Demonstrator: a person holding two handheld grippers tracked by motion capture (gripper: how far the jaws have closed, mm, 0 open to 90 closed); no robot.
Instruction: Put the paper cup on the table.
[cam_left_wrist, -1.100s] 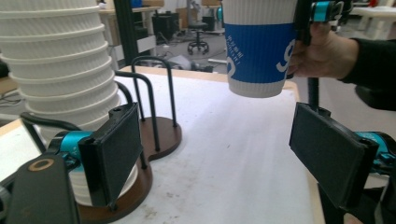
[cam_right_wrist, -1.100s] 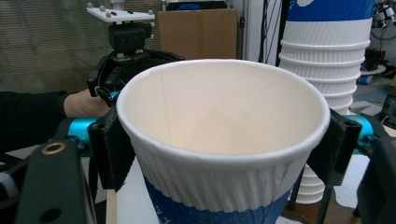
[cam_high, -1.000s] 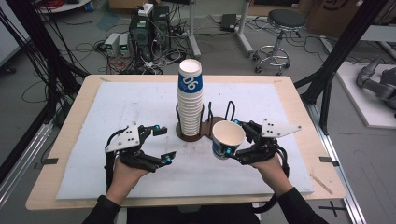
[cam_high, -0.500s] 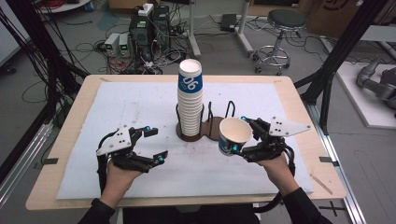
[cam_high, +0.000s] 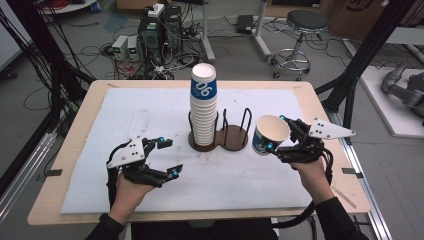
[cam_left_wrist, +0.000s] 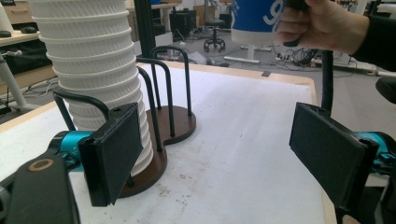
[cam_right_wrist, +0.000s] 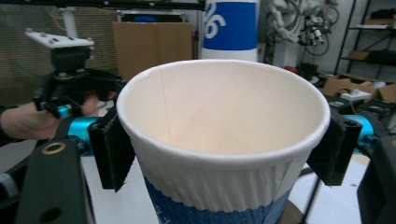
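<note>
A tall stack of white ribbed paper cups (cam_high: 204, 107) with a blue band on the top one stands in the left half of a dark wooden holder (cam_high: 235, 137) with black wire loops. My right gripper (cam_high: 276, 133) is shut on a single white and blue paper cup (cam_high: 265, 134), held tilted just right of the holder, above the table. In the right gripper view the pads (cam_right_wrist: 109, 149) press both sides of this cup (cam_right_wrist: 224, 140) below its rim. My left gripper (cam_high: 169, 156) hovers open and empty, front left of the stack (cam_left_wrist: 93, 70).
A white mat (cam_high: 150, 115) covers the wooden table (cam_high: 325, 115). The holder's right half (cam_left_wrist: 175, 123) is empty. Beyond the table's far edge the floor holds cables, electronics boxes (cam_high: 150, 35) and a stool (cam_high: 302, 22). Black frame posts stand at both sides.
My right gripper has carried the single cup to the right, away from the stack, and slightly up. The left gripper has barely moved.
</note>
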